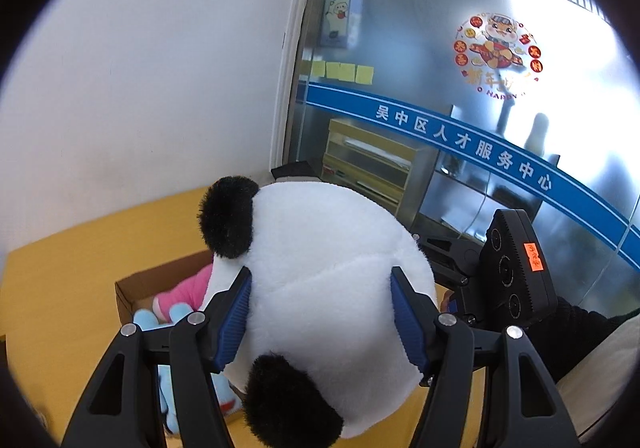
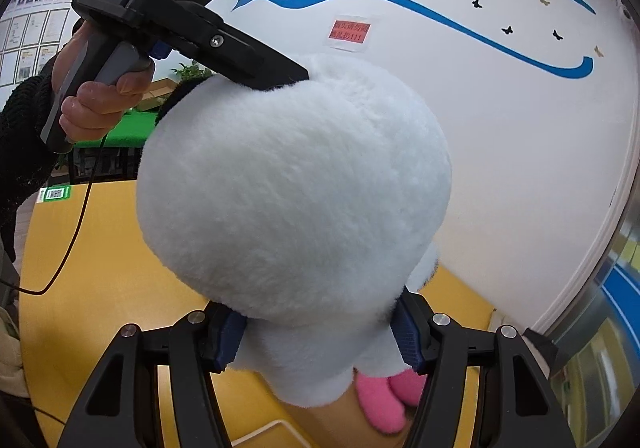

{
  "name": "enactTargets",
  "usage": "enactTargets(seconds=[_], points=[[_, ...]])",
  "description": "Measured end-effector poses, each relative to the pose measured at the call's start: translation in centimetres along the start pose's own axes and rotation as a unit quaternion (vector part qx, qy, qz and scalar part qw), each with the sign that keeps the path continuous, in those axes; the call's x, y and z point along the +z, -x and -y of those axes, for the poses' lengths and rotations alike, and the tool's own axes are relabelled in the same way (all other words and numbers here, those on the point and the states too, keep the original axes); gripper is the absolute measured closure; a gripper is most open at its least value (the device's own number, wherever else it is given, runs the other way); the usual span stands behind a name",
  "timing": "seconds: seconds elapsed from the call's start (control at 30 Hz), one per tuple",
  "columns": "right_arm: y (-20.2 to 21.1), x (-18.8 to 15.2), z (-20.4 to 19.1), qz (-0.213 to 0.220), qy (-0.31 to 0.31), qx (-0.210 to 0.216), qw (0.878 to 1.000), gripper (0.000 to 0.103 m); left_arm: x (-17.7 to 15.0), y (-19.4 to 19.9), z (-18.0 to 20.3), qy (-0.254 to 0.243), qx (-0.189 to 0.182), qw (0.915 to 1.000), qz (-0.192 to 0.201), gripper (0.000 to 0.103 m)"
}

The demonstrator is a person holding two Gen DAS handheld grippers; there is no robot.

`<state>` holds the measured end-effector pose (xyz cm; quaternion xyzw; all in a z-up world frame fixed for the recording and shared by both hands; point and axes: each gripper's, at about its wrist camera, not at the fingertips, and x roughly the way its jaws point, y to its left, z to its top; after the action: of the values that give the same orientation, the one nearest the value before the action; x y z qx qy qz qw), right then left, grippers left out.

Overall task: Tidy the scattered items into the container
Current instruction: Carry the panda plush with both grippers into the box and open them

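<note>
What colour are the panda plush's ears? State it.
Black, against a white head: the panda plush shows both ears best in the left wrist view.

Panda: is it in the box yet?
Not yet. The panda is held up between both tongs, above the box, where other toys already lie.

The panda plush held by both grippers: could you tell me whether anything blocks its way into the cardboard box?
Nothing stands between the panda plush and the cardboard box below it, but a pink toy and a blue toy already fill part of it.
</note>
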<state>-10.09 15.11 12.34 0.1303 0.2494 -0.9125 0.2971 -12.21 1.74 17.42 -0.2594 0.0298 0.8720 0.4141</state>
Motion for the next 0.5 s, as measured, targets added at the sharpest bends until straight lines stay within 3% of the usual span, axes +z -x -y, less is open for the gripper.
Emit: enactTargets(seconds=[0.2, 0.33, 0.5], points=[[-3.3, 1.0, 3.3, -0.009, 0.012, -0.013, 1.000, 0.035, 1.5, -4.2, -4.4, 0.029, -0.023, 0.9993, -0.012, 0.039], [-6.0, -1.2, 5.5, -0.024, -0.003, -0.006, 1.000, 0.035, 0.4, -8.4, -7.4, 0.049, -0.029, 0.9976, -0.040, 0.039], [-10.5, -6.2, 6.2, -0.047, -0.038, 0.028, 0.998, 0.035, -3.4, -13.7, -10.8, 0.095, -0.018, 0.9911, -0.092, 0.040]])
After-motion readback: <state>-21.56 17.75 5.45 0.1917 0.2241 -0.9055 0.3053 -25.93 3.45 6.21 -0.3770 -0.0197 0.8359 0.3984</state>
